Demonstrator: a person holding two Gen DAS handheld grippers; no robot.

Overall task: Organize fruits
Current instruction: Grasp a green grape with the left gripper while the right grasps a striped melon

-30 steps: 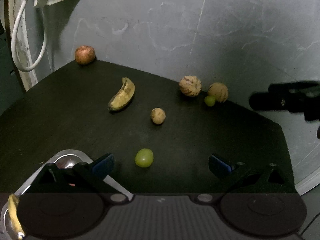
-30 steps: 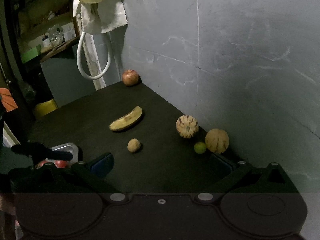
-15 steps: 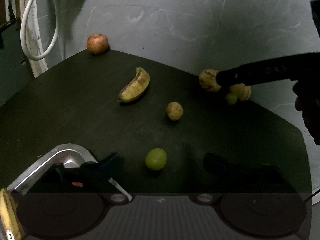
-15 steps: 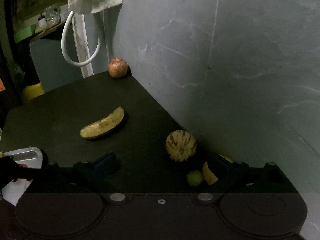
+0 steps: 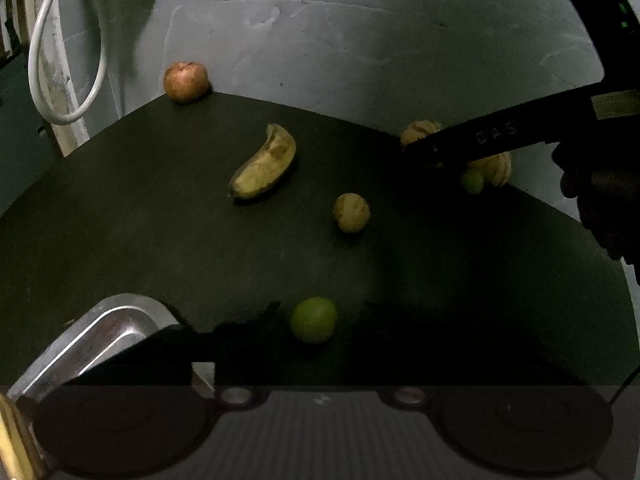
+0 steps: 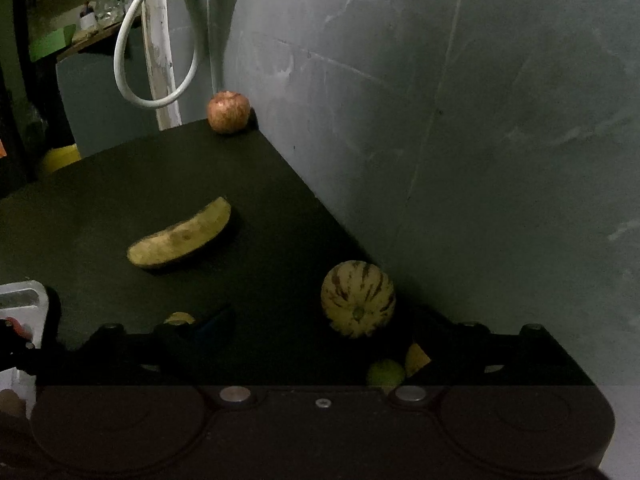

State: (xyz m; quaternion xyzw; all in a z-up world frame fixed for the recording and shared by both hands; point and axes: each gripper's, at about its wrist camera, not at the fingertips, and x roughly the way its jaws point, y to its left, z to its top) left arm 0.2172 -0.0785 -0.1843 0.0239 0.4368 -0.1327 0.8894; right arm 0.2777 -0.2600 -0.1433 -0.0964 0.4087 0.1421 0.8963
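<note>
A small green fruit [image 5: 313, 320] lies on the black table [image 5: 120, 220] between the tips of my left gripper [image 5: 324, 312]. Its jaws are closing, with a thin gap still on each side of the fruit. My right gripper [image 6: 320, 326] is at the wall corner, jaws wide and closing slightly. A striped round fruit [image 6: 358, 298] sits between and just ahead of its fingertips, untouched. Behind its right finger lie another small green fruit [image 6: 386, 374] and a partly hidden yellow melon [image 6: 416, 356]. In the left wrist view one right finger [image 5: 480, 140] crosses the striped fruits [image 5: 420, 130].
A banana [image 5: 264, 168], a small round yellowish fruit [image 5: 351, 212] and a red apple [image 5: 186, 87] by the wall lie on the table. A metal tray [image 5: 112, 328] sits at the near left. The grey wall [image 6: 440, 120] bounds the far edge. A white hose [image 5: 60, 80] hangs at the left.
The left jaws have narrowed around the green fruit. The right gripper has moved in low toward the striped fruits at the wall, so the striped fruit now sits between its fingers.
</note>
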